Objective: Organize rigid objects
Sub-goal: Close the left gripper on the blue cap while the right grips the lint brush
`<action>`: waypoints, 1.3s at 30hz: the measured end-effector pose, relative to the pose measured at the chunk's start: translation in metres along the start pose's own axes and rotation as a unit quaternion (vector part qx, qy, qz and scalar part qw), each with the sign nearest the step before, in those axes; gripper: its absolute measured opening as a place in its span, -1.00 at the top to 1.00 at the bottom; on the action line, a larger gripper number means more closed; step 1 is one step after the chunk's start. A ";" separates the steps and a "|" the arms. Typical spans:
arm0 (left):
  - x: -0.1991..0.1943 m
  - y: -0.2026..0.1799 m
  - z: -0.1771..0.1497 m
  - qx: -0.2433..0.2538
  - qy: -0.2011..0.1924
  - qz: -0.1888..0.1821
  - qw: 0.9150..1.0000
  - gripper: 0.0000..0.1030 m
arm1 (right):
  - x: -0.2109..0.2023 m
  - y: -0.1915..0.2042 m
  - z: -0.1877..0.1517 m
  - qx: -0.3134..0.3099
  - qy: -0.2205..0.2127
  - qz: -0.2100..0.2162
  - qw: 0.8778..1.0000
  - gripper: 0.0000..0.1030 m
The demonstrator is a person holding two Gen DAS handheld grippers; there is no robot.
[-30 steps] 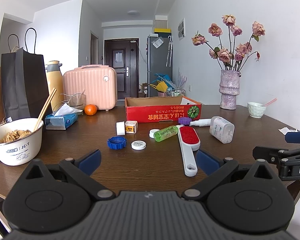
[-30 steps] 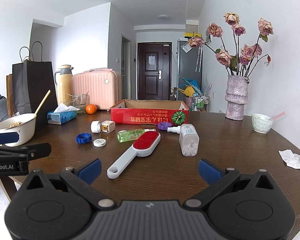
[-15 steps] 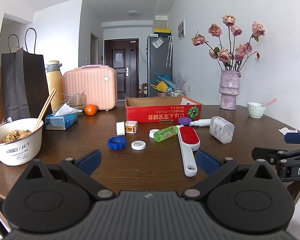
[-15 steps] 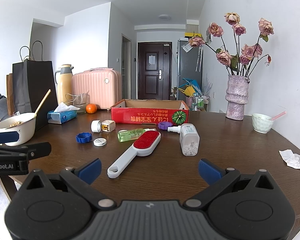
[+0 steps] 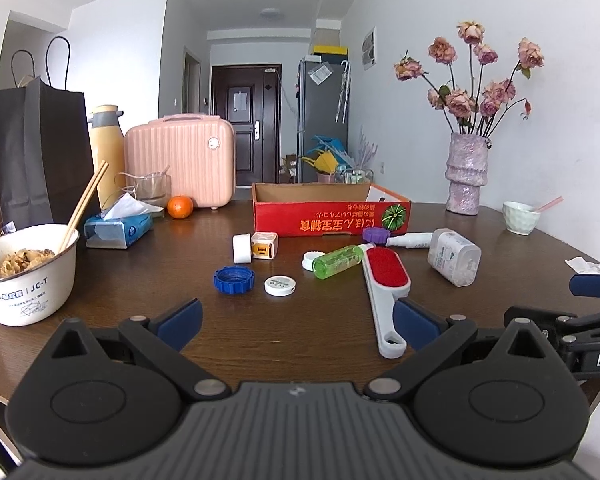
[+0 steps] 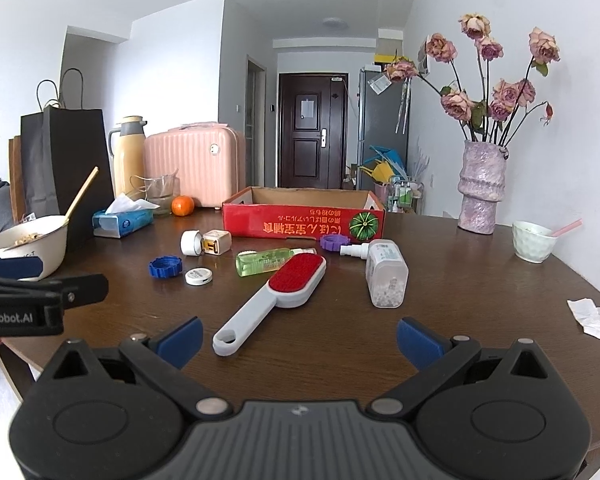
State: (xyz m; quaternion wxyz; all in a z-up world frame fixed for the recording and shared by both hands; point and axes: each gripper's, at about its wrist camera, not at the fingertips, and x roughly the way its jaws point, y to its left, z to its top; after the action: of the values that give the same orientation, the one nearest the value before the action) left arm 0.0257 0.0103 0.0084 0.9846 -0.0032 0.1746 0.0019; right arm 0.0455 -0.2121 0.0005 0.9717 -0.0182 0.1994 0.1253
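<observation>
Small objects lie on the brown table before a red cardboard box [image 5: 332,216] [image 6: 304,220]: a white lint brush with a red pad [image 5: 384,284] [image 6: 280,288], a green bottle [image 5: 336,266] [image 6: 264,260], a white pill bottle [image 5: 454,256] [image 6: 386,272], a white spray bottle [image 5: 408,240], a blue cap [image 5: 234,279] [image 6: 165,267], a white round lid [image 5: 280,285] [image 6: 198,276], a purple cap [image 5: 374,234] [image 6: 333,242] and a small charger cube [image 5: 264,245] [image 6: 217,242]. My left gripper [image 5: 296,322] and right gripper [image 6: 298,334] are both open and empty, near the table's front edge.
A bowl of food with chopsticks [image 5: 24,272] stands at the left, with a tissue pack [image 5: 118,230], an orange [image 5: 180,206], a pink case [image 5: 180,160] and a black bag [image 5: 40,148] behind. A vase of flowers [image 5: 466,172], a small cup [image 5: 520,216] and crumpled paper [image 6: 596,318] are at the right.
</observation>
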 end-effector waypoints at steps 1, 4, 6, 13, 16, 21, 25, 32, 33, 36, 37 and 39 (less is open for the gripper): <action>0.003 0.001 0.001 -0.001 0.001 0.000 1.000 -1.00 | 0.003 0.000 0.001 -0.001 0.003 0.000 1.000 -1.00; 0.013 0.004 0.003 -0.002 0.003 0.002 1.000 -1.00 | 0.012 0.000 0.005 -0.001 0.008 0.001 1.000 -1.00; 0.019 0.006 0.005 -0.006 0.006 0.002 1.000 -1.00 | 0.019 0.000 0.007 -0.001 0.013 0.001 1.000 -1.00; 0.049 0.010 0.011 -0.008 0.020 0.000 1.000 -1.00 | 0.048 -0.002 0.013 0.000 0.032 -0.002 0.999 -1.00; 0.061 0.012 0.013 -0.009 0.025 -0.001 1.000 -1.00 | 0.061 -0.004 0.016 0.002 0.040 -0.005 0.999 -1.00; 0.081 0.014 0.017 -0.011 0.033 -0.001 0.999 -1.00 | 0.081 -0.008 0.020 0.005 0.050 -0.008 0.999 -1.00; 0.096 0.015 0.018 -0.012 0.041 0.001 0.999 -1.00 | 0.096 -0.010 0.024 0.006 0.057 -0.007 0.998 -1.00; 0.122 0.021 0.021 -0.015 0.055 0.007 0.998 -1.00 | 0.126 -0.005 0.029 0.000 0.076 0.000 0.997 -1.00; 0.126 0.022 0.021 -0.015 0.058 0.007 0.998 -1.00 | 0.131 -0.004 0.030 0.000 0.079 0.001 0.997 -1.00; 0.137 0.026 0.023 -0.017 0.062 0.011 0.998 -1.00 | 0.144 -0.002 0.033 -0.001 0.086 0.003 0.996 -1.00; 0.141 0.027 0.024 -0.017 0.064 0.013 0.998 -1.00 | 0.149 -0.002 0.034 -0.002 0.088 0.004 0.996 -1.00; 0.149 0.029 0.026 -0.018 0.068 0.016 0.997 -1.00 | 0.158 -0.001 0.037 -0.002 0.092 0.005 0.996 -1.00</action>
State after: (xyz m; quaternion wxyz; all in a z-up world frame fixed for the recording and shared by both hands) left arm 0.1744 0.0394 -0.0185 0.9701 -0.0181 0.2412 0.0202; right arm 0.2006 -0.1723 -0.0274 0.9485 -0.0307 0.2880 0.1286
